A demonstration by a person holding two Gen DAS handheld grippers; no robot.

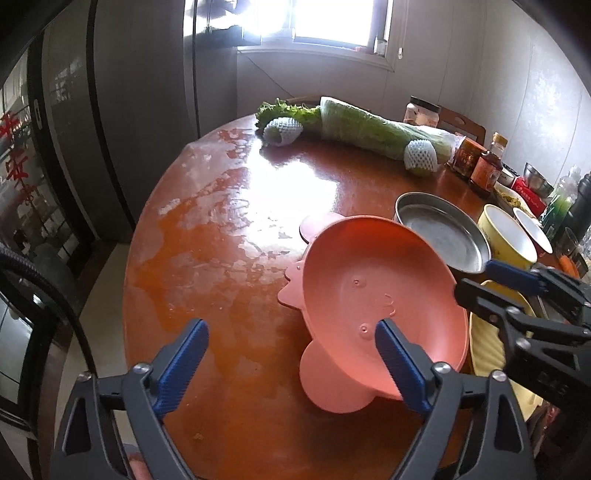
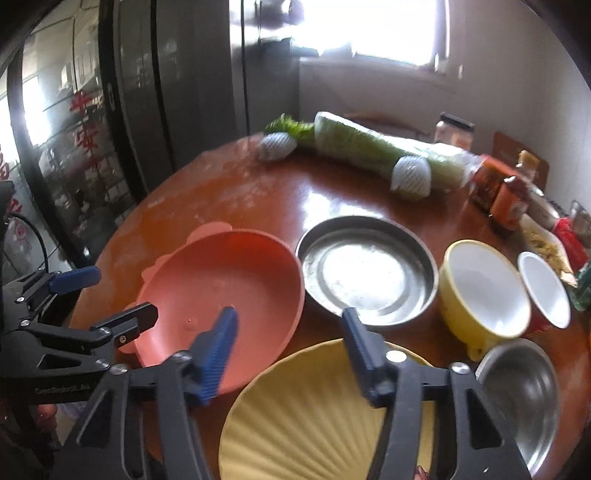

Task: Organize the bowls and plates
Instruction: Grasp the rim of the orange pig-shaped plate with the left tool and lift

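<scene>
Pink animal-shaped plastic plate (image 1: pixel 369 295) sits on the brown round table (image 1: pixel 229 229), w/ the steel round dish (image 2: pixel 365 269) at its 3 o'clock. Left gripper (image 1: pixel 291 354) is spread around the plate's near rim, probably to lift it; right gripper (image 2: pixel 290 332) hangs released, nothing btwn its jaws.

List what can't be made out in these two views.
- Yellow plate, left view: mostly behind the right gripper.
- Steel bowl, right view: cut by the frame edge.
- Jars, right view: labels blurred.
- Window: glare hides outside.
</scene>
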